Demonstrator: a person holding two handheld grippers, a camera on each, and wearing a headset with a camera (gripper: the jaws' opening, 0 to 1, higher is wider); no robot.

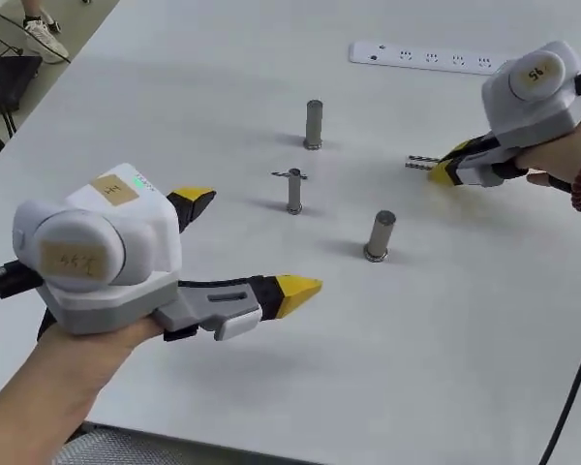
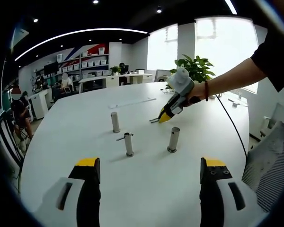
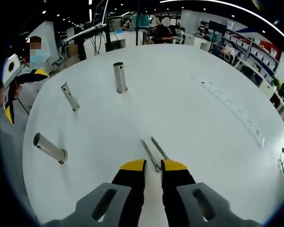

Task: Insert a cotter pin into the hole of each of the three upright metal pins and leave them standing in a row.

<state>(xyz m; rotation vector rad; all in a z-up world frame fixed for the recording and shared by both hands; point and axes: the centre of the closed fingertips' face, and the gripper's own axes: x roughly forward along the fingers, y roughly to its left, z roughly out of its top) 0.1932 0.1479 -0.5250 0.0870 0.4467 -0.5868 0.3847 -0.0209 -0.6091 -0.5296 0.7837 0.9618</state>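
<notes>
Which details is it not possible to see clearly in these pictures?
- Holes of the far pin and the near pin: too small to see in the head view.
- Whether the metal legs in the right gripper are one cotter pin or two: its jaws cover their heads in the right gripper view.
- Right end of the power strip: hidden behind the right gripper in the head view.

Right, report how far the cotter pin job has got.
Done: the middle metal pin carries a cotter pin through its hole. In hand: the right gripper has its jaws nearly together at the loose cotter pins on the table; whether it grips one is unclear. The left gripper is open. Left: the far metal pin and the near metal pin, both upright and bare.
</notes>
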